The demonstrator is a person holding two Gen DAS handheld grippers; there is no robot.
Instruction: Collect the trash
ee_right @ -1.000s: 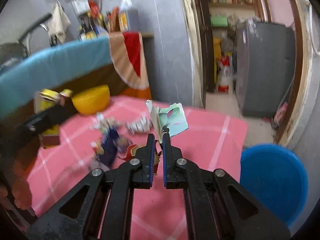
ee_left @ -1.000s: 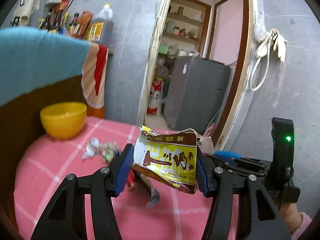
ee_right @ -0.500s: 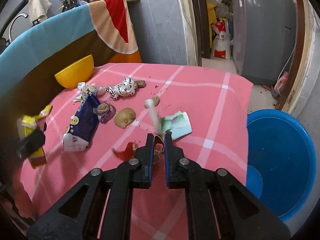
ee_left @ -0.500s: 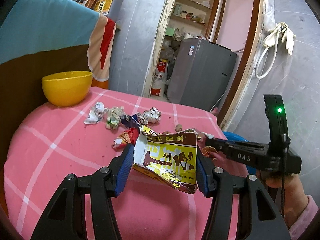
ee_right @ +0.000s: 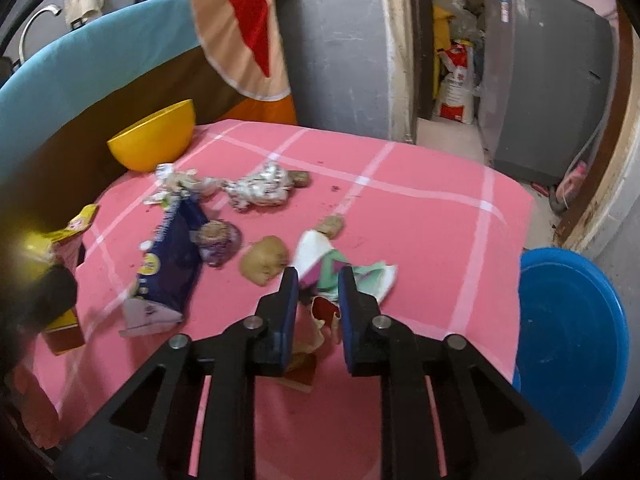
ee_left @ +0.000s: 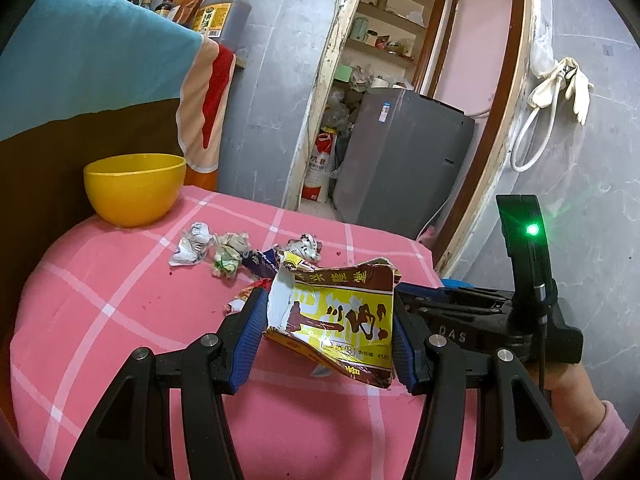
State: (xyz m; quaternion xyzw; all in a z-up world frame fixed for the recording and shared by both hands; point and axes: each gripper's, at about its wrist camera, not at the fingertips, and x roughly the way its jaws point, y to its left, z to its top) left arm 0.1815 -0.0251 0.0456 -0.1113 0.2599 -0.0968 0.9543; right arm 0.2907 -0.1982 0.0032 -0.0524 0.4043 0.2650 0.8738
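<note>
My left gripper (ee_left: 328, 328) is shut on a torn yellow-and-brown snack packet (ee_left: 340, 316), held above the pink checked tablecloth (ee_left: 120, 320). My right gripper (ee_right: 318, 280) hangs low over the cloth near the right side of the table, and its jaws are opening. A green-and-white wrapper (ee_right: 360, 276) lies between and beyond them, with no pad pressing on it. A red scrap (ee_right: 324, 312) lies under the jaws. Left of them lie a dark blue packet (ee_right: 172, 264), a brownish lump (ee_right: 266, 260) and a crumpled silver wrapper (ee_right: 260, 190).
A yellow bowl (ee_right: 154, 142) stands at the table's far left, against a brown and blue cloth-draped backing. A blue basin (ee_right: 572, 344) sits on the floor beyond the table's right edge. Crumpled papers (ee_left: 212, 246) lie near the bowl. A doorway and a grey appliance (ee_left: 400, 160) are behind.
My right gripper came down to the cloth with the green wrapper and its jaws parted, so the wrapper now rests there. The left gripper kept its grip on the packet.
</note>
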